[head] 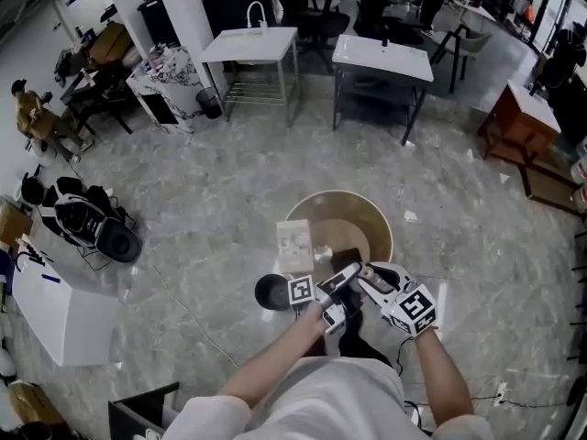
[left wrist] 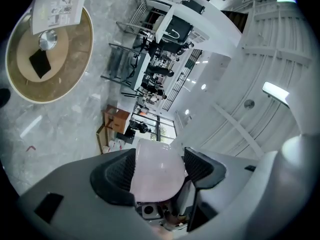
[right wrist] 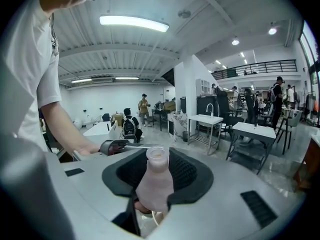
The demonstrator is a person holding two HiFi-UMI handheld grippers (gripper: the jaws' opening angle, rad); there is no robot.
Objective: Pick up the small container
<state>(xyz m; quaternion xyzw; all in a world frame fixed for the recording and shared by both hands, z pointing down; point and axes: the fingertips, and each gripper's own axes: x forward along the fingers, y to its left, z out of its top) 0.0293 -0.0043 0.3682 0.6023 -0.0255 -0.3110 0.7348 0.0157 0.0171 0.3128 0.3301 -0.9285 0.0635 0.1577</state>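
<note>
My right gripper is shut on a small pale pink bottle. The bottle stands upright between the black pads, its open neck on top. My left gripper is shut on a wider pale pink cup-shaped piece, which fills the gap between its pads. In the head view both grippers are raised in front of my chest, the left gripper and the right gripper with tips nearly touching, over the near edge of the round wooden table. The held pieces are too small to make out there.
On the round table lie a printed paper, a small metal disc and a black flat item. A black round stool stands at my left. White tables and a brown desk stand farther off.
</note>
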